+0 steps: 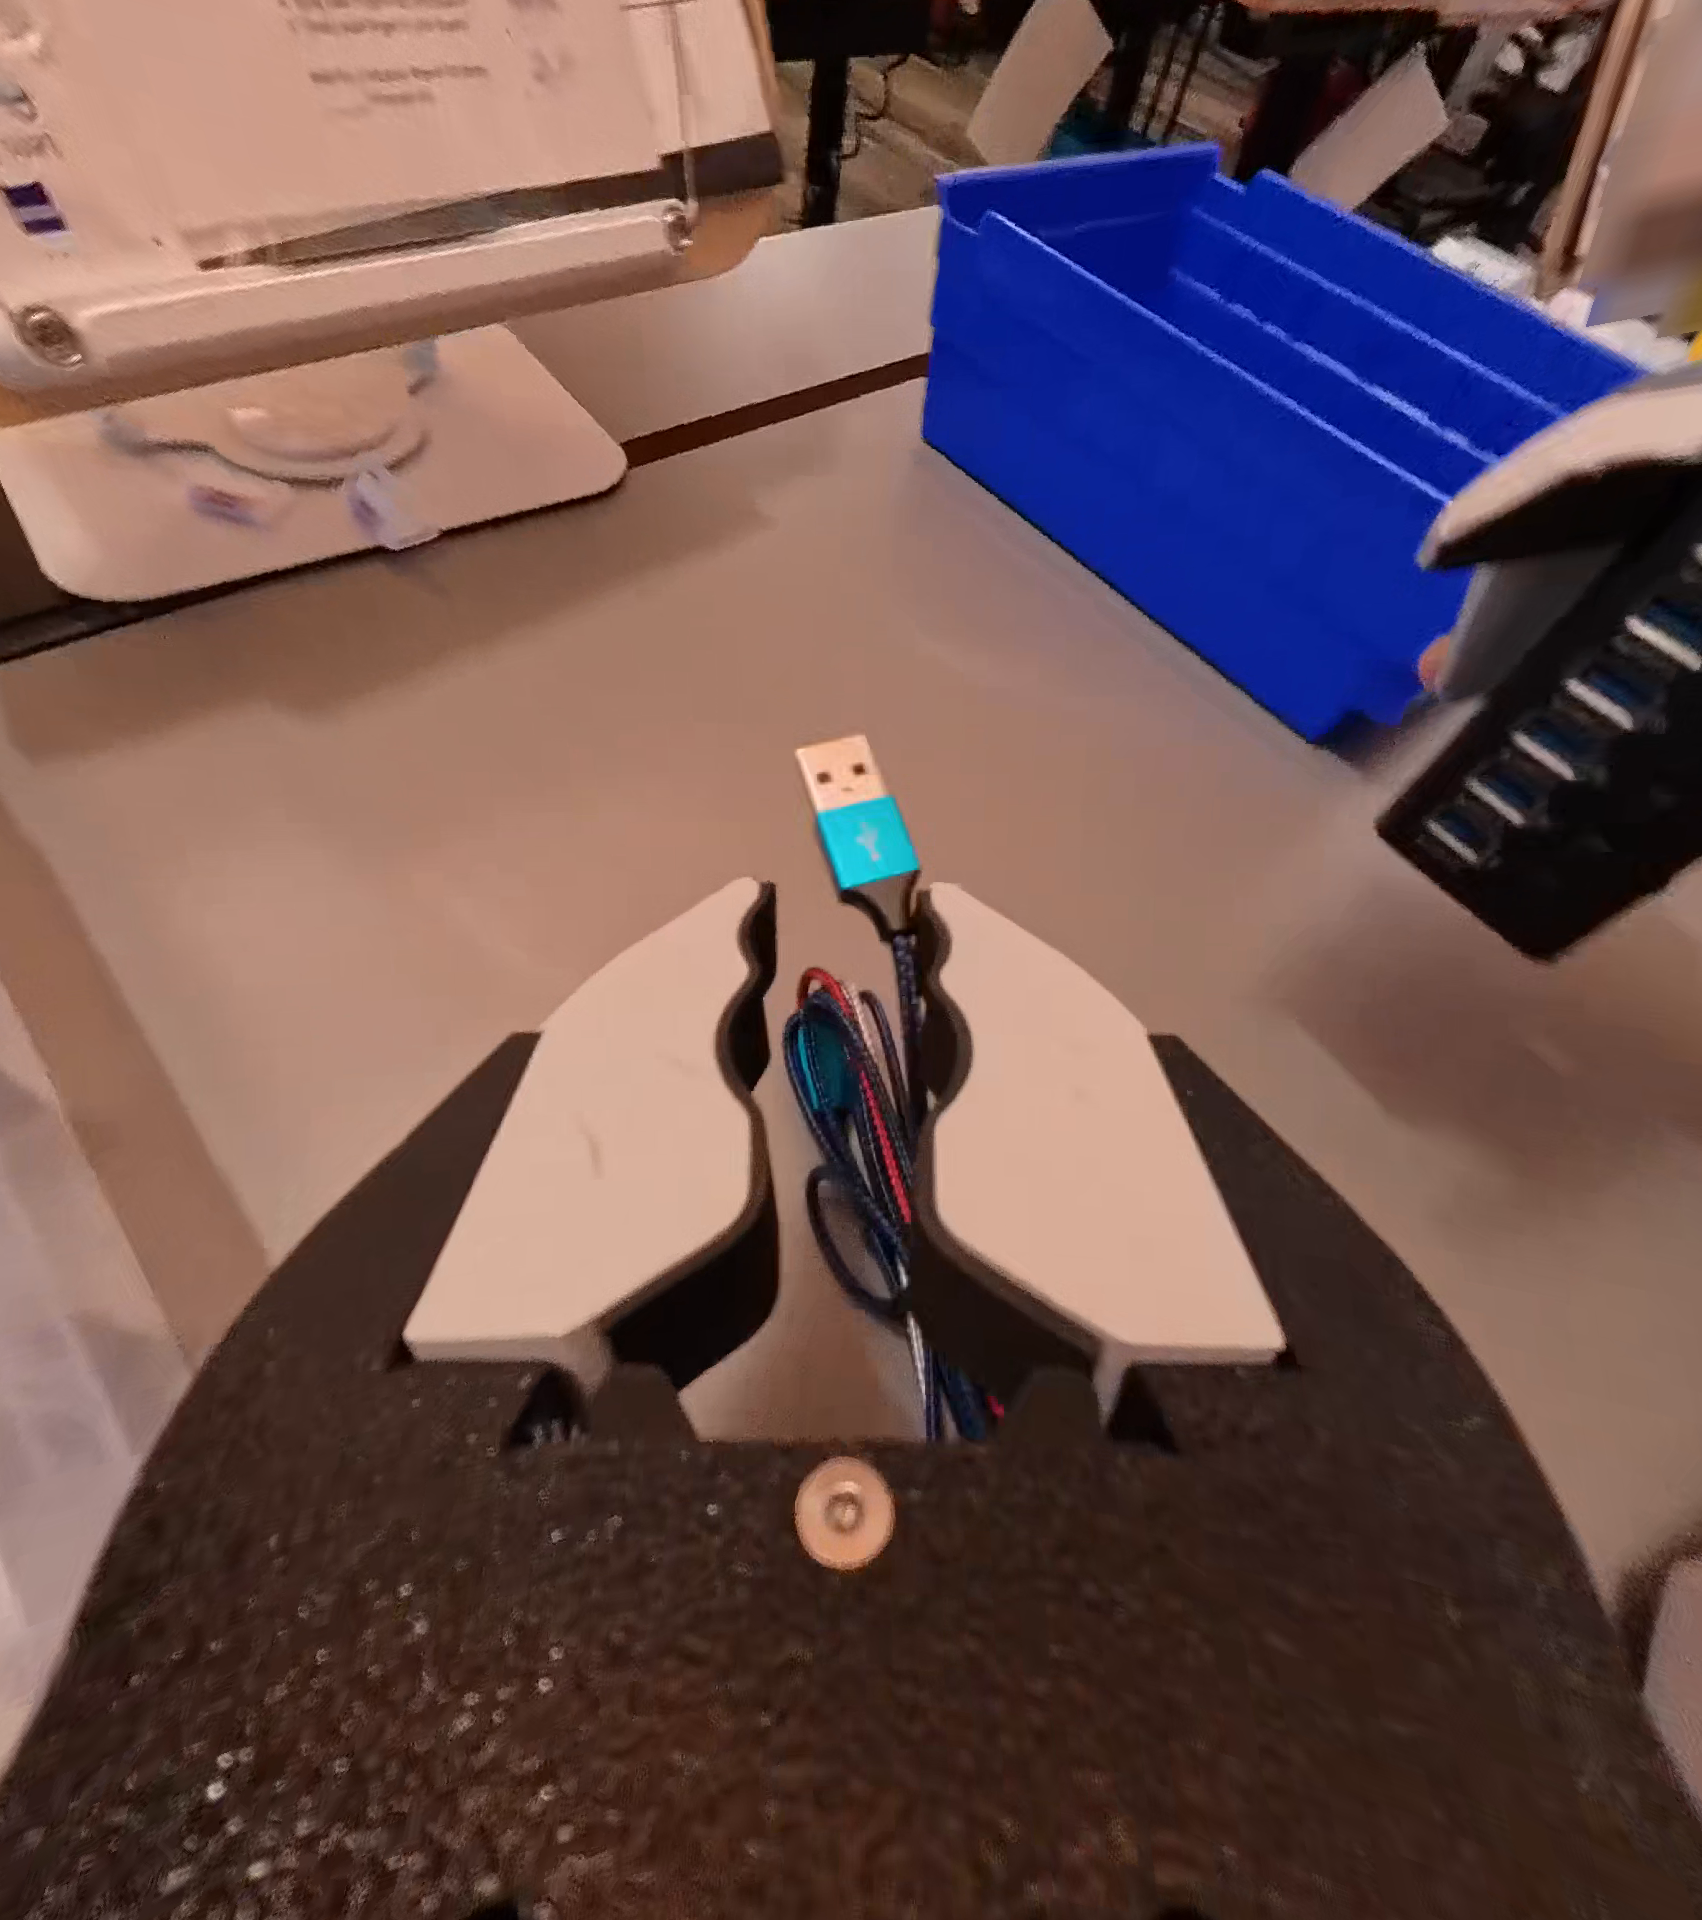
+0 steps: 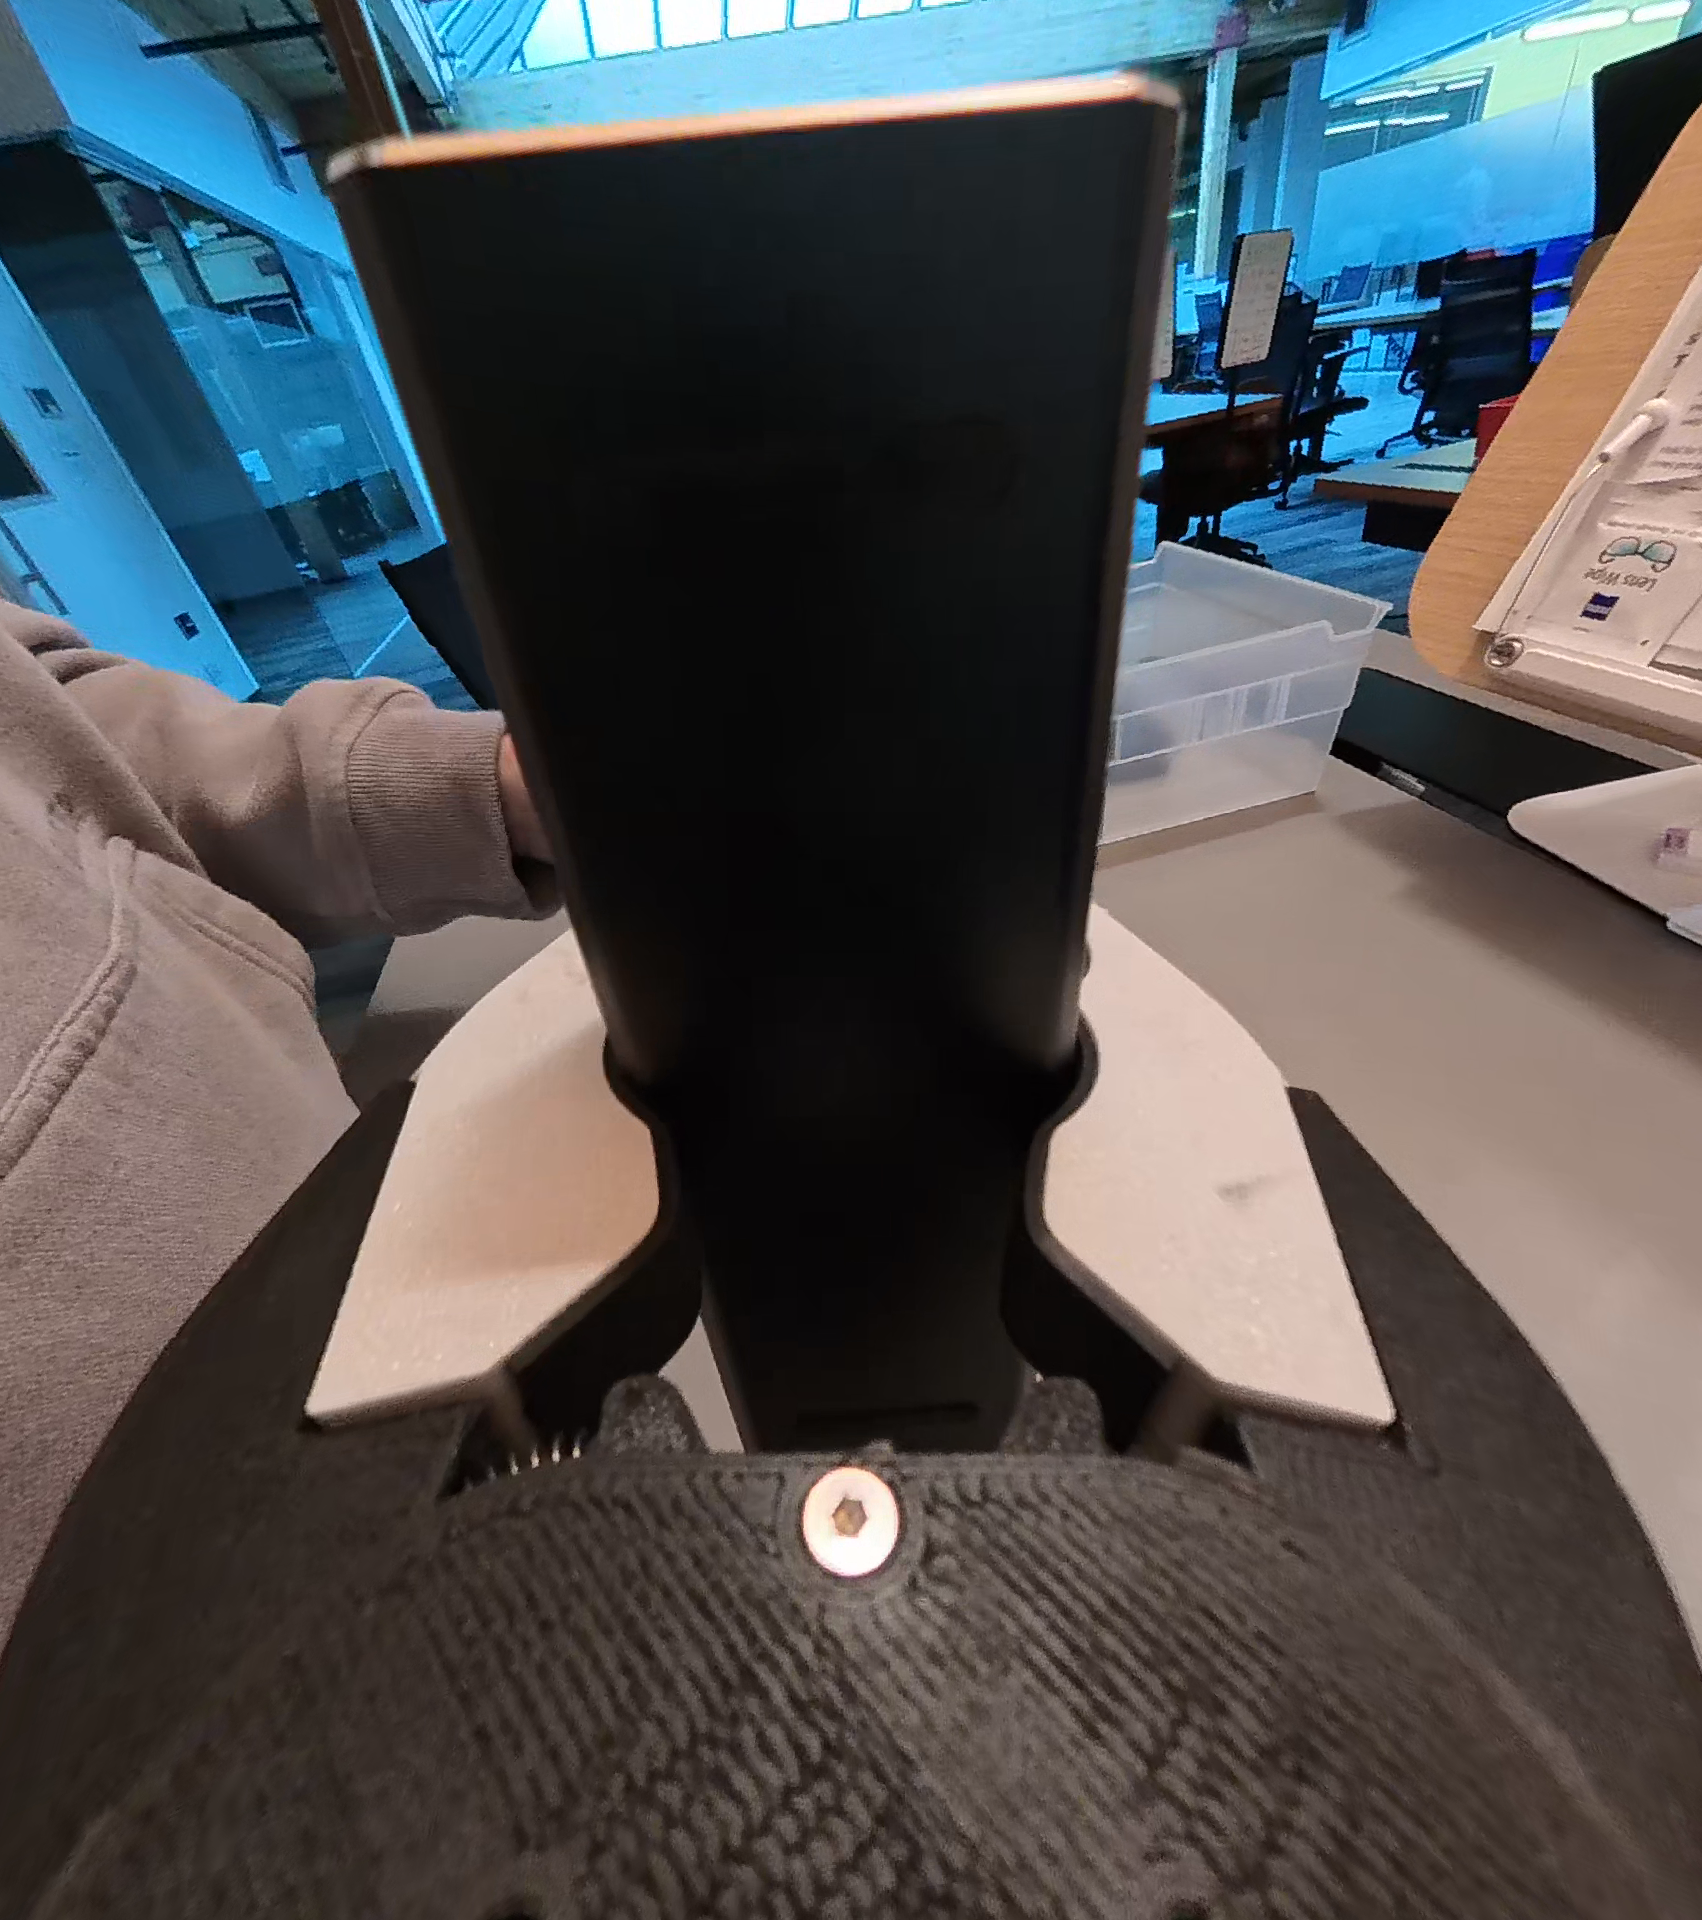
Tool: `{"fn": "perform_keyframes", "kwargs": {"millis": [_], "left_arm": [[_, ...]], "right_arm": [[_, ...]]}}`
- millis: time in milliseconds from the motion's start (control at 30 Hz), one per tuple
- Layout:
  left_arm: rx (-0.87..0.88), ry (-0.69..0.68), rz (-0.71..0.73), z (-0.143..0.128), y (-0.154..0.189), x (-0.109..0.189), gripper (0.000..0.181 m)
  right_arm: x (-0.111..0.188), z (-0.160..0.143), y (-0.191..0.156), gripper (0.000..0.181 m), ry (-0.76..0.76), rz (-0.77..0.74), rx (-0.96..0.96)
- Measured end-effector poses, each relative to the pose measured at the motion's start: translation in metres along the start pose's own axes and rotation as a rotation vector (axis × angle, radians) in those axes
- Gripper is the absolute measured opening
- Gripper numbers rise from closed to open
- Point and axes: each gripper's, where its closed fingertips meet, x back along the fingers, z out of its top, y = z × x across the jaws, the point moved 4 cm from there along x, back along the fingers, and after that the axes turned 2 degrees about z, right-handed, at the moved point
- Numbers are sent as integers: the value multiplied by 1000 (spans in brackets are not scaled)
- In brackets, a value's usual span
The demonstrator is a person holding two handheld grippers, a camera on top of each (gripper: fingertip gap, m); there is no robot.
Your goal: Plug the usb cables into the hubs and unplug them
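Note:
A USB cable with a teal plug (image 1: 857,821) points away from me just past the tips of my left gripper (image 1: 852,904). Its jaws stand a little apart. The blue braided cord (image 1: 907,977) runs along the right finger's inner edge, and the left finger does not touch it. A bundle of blue and red cables (image 1: 857,1122) shows through the gap. My right gripper (image 2: 847,1039) is shut on a long black USB hub (image 2: 774,623), held upright in the air. In the left wrist view the hub (image 1: 1605,727) hangs tilted at the right, showing a row of blue ports.
A blue divided bin (image 1: 1190,416) stands at the back right of the grey table (image 1: 514,831). A white stand with a document holder (image 1: 307,447) is at the back left. A clear plastic tray (image 2: 1231,665) sits farther off. A person's grey sleeve (image 2: 203,790) is at the left.

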Motion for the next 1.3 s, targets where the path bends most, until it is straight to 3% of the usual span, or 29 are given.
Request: {"fn": "perform_keyframes", "kwargs": {"millis": [33, 233, 533, 733, 933, 1133, 1233, 1300], "left_arm": [[12, 0, 38, 2, -3, -2, 14], [-99, -33, 8, 7, 13, -6, 13], [-424, -66, -403, 30, 63, 26, 12], [-629, 20, -705, 51, 88, 54, 11], [-556, 179, -869, 62, 93, 63, 11], [-482, 194, -877, 65, 91, 62, 11], [-505, 133, -754, 61, 86, 51, 11], [-544, 113, -593, 58, 79, 40, 11]], "right_arm": [[0, 0, 0, 75, 0, 3, 0], [1, 4, -7, 74, 41, 65, -12], [14, 24, -23, 74, 254, 263, -81], [14, 32, -22, 74, 260, 234, -71], [7, 41, -28, 74, 171, 180, 7], [2, 35, -30, 74, 126, 164, 25], [2, 32, -27, 74, 122, 153, 19], [3, 29, -24, 74, 108, 140, 17]]}}
